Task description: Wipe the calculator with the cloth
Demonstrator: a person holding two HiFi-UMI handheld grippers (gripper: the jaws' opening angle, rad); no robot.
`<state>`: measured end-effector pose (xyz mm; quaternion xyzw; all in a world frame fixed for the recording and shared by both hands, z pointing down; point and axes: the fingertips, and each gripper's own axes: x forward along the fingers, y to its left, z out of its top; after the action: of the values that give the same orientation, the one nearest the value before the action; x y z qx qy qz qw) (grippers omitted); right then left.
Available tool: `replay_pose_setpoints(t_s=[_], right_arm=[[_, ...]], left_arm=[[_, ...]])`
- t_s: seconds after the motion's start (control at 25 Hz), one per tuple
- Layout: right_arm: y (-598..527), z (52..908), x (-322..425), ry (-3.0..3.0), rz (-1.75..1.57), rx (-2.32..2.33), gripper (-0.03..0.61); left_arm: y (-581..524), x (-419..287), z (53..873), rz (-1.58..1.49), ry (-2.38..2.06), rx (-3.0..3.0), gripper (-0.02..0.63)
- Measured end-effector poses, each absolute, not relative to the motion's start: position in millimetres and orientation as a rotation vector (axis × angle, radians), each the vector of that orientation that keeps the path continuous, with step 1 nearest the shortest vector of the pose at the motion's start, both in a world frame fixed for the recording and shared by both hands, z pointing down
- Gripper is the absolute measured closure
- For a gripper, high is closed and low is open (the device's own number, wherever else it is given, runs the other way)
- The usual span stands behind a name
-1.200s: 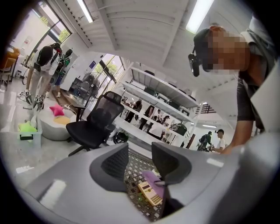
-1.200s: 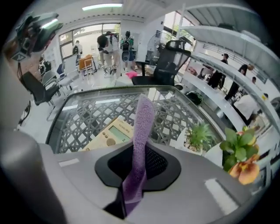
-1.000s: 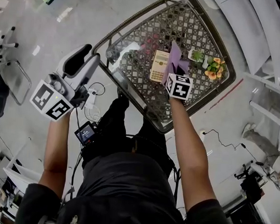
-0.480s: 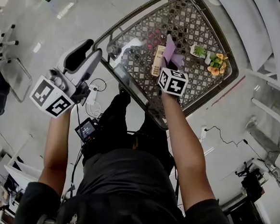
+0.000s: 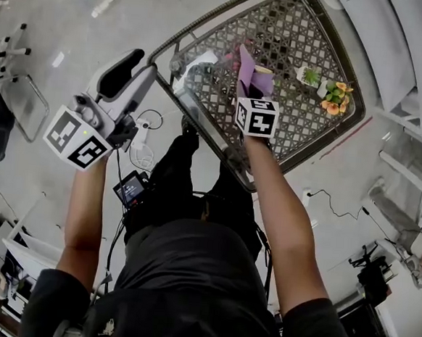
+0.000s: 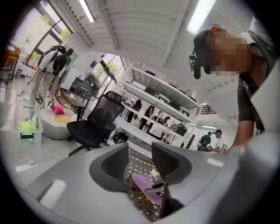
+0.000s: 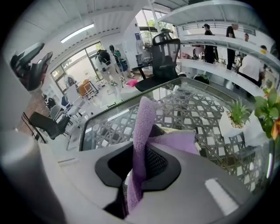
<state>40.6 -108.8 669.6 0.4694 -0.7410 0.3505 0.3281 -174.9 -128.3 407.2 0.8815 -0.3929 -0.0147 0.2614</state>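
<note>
Two grippers show in the head view. The left gripper [image 5: 133, 71] hangs off the table's near-left corner, over the floor and well apart from everything on the table. The right gripper [image 5: 249, 93] is over the lattice-topped table [image 5: 295, 29], its marker cube uppermost. The purple cloth [image 5: 246, 69] sticks up past that cube, between a white object [image 5: 197, 61] and a small green plant [image 5: 310, 76]. Orange flowers [image 5: 335, 101] stand just beside the plant. The calculator cannot be made out here (cloth and gripper cover that part of the table).

In the left gripper view, the left gripper [image 6: 140, 159] has its jaws apart with nothing between them. Through the gap, part of the table [image 6: 138, 164] and the cloth [image 6: 146, 190] appear farther off. A black office chair [image 6: 94, 127] stands on the floor beyond.

In the right gripper view, the right gripper [image 7: 142, 168] is clamped on the cloth [image 7: 144, 122]. One strip of it rises upright from between the pads and a flatter fold spreads off to the right, just above the table [image 7: 197, 107]. The green plant [image 7: 238, 114] sits in its white pot toward the right. The flowers [image 7: 271, 111] show at the picture's right edge.
</note>
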Motion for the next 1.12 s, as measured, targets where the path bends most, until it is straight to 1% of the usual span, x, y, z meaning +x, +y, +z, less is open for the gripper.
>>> replay_pose_setpoints(t_s=[0.2,0.4,0.6,0.76,1.12], right_arm=[[-103.6,672.6,23.9,-1.958,0.726,1.045,0.538],[-96.9,680.8,29.2,-1.963,0.501,0.866,0.538],[-88.8,679.0,29.7,-1.945,0.32,0.762,0.538],[-85.6,679.4,45.8,-1.924,0.271,0.75,0.538],[-83.3,679.3,81.2,-1.894,0.284,0.813,0.538]], left_arm=[[-125.6,-183.5,409.5,-0.045,-1.079,2.372,0.439],[-128.7,-174.1,413.5,-0.045,-1.081,2.364,0.439],[-127.7,-180.0,409.6,-0.049,-1.077,2.366,0.439],[-130.1,-171.9,408.0,-0.048,-1.064,2.374,0.44],[-133.4,-149.3,407.0,-0.036,-1.029,2.39,0.439]])
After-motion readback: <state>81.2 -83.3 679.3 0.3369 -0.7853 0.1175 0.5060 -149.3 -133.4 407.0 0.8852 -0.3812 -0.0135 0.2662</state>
